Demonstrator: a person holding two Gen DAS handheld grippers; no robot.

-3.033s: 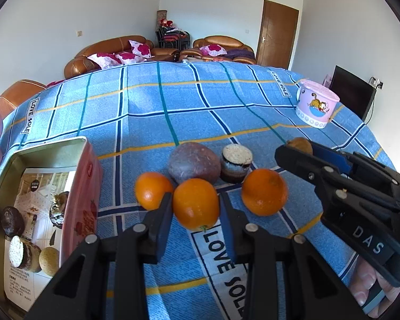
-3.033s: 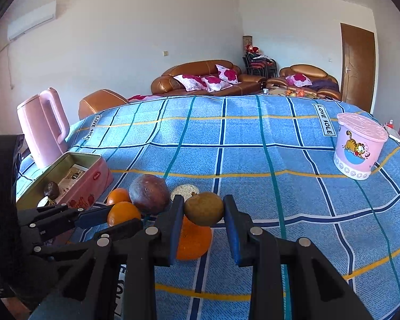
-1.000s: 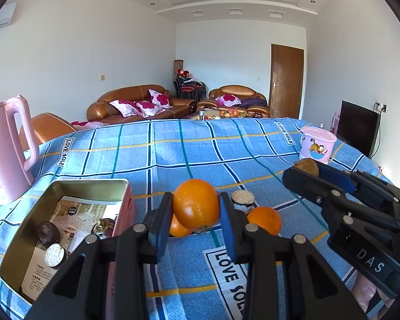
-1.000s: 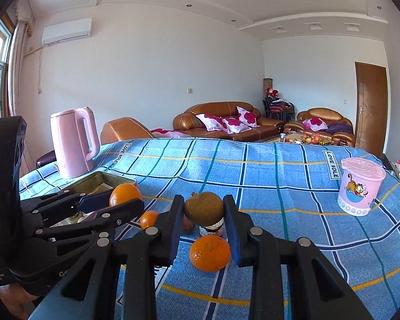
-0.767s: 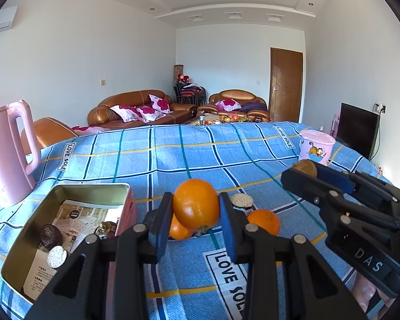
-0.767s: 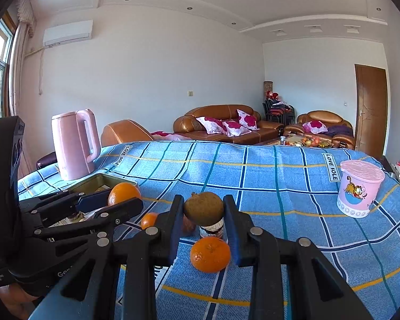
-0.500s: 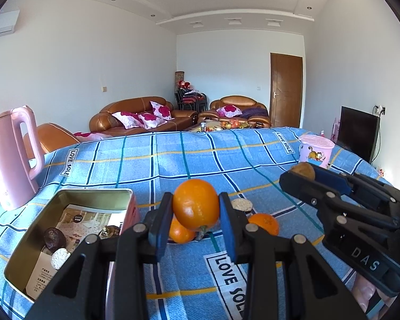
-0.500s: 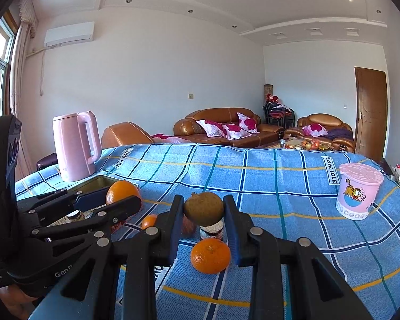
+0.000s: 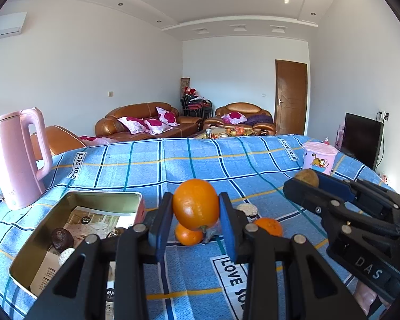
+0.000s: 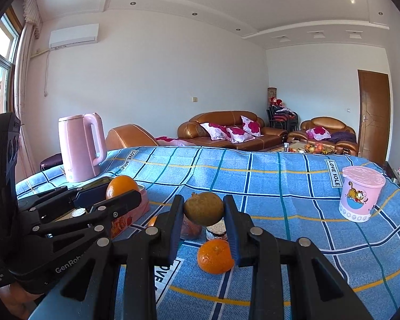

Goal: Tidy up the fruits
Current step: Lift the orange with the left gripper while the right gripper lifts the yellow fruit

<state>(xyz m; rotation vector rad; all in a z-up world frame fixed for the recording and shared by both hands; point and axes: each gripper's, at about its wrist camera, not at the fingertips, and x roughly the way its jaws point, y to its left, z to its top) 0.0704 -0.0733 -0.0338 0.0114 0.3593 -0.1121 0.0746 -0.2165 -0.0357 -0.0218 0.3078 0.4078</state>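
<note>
Both fisheye cameras are riding just behind their own fingers, looking slightly downward across the blue checked bench (image 9: pixel 253 165) toward the sofas (image 9: pixel 146 122) at 12 o'clock. The left wrist view is catching the right gripper (image 9: pixel 305 178) at 3 o'clock; the right wrist view is catching the left gripper (image 10: pixel 121 189) at 9 o'clock. Both are sharing the pink kettle (image 10: pixel 81 146), the pink tub (image 10: pixel 361 196) and the door (image 9: pixel 290 97).

"LOVE SOLE" on tablecloth (image 9: pixel 253 160)

Left tongs (image 9: pixel 196 222) clamped on an orange (image 9: pixel 196 204) above blue checked cloth (image 9: pixel 189 160), open tin (image 9: pixel 74 229) alongside.
</note>
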